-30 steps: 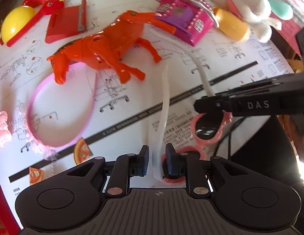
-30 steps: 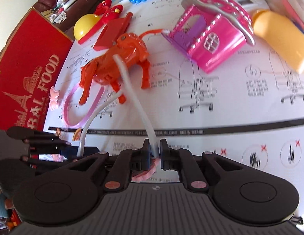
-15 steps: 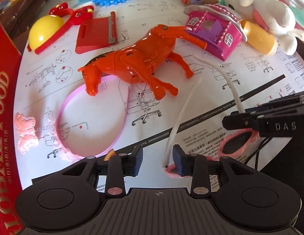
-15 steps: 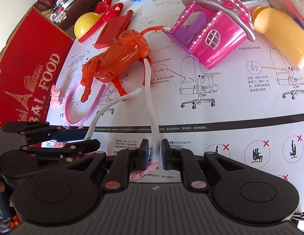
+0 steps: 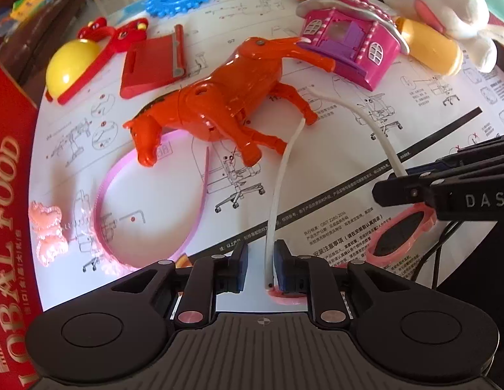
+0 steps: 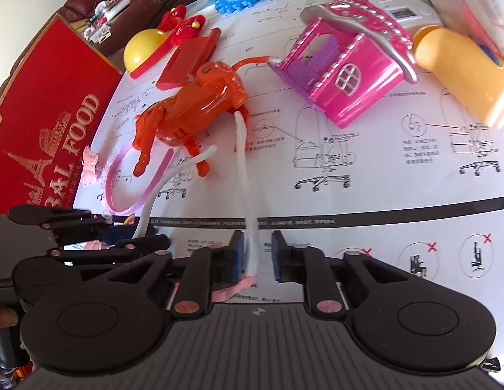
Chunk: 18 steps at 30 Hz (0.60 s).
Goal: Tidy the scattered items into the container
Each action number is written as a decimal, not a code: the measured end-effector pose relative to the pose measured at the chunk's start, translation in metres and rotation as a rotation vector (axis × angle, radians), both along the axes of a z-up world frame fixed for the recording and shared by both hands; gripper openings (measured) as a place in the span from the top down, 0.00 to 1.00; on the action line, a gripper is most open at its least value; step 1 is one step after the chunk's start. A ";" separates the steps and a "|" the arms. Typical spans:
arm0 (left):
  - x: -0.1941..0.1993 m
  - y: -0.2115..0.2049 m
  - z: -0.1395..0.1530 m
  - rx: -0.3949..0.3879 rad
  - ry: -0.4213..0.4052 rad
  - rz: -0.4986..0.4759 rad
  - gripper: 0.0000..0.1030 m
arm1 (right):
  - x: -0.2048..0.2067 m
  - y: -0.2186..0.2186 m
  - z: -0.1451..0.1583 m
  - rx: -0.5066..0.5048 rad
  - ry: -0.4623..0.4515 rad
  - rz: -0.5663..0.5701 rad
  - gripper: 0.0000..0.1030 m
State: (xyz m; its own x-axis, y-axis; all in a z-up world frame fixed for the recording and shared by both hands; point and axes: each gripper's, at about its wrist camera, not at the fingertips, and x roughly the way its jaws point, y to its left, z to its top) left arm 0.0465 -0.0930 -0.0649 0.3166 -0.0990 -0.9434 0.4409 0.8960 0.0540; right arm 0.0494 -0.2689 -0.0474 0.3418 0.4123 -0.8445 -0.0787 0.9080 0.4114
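Toys litter our instruction-sheet table; pink sunglasses lie lower right. Our left gripper opens, our right gripper stands apart, arms between unpinched; re-pinch squarely before lifting.

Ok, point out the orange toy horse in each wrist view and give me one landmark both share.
Left wrist view: the orange toy horse lies on its side in the upper middle.
Right wrist view: the orange toy horse lies left of centre.
Shared landmark: the pink toy house, by the horse's tail in both.

Bright daylight, glossy glare, fisheye-bent edges, slight blur.
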 end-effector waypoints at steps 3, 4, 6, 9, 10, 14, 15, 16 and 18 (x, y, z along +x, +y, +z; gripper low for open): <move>0.000 -0.003 0.000 0.015 -0.014 0.004 0.92 | 0.000 -0.001 -0.001 0.002 -0.004 -0.013 0.87; 0.000 -0.005 0.000 0.016 -0.013 0.002 0.95 | 0.000 -0.002 -0.001 0.006 -0.003 -0.017 0.88; -0.002 -0.007 0.001 0.020 -0.015 -0.003 1.00 | 0.001 -0.003 -0.002 0.019 0.003 -0.023 0.88; -0.004 -0.009 0.002 0.021 -0.017 -0.007 1.00 | 0.001 -0.005 -0.002 0.030 0.004 -0.032 0.88; -0.005 -0.009 0.003 0.020 -0.017 -0.006 1.00 | 0.001 -0.006 -0.003 0.031 0.006 -0.034 0.88; -0.006 -0.010 0.005 0.023 -0.024 0.005 1.00 | -0.001 -0.006 -0.003 0.035 0.008 -0.032 0.89; -0.006 -0.010 0.006 0.027 -0.029 0.006 1.00 | -0.001 -0.006 -0.003 0.035 0.009 -0.030 0.89; -0.007 -0.011 0.006 0.032 -0.034 0.005 1.00 | -0.002 -0.006 -0.002 0.036 0.009 -0.029 0.89; -0.008 -0.011 0.008 0.036 -0.040 0.001 1.00 | -0.003 -0.004 0.000 0.033 0.005 -0.024 0.89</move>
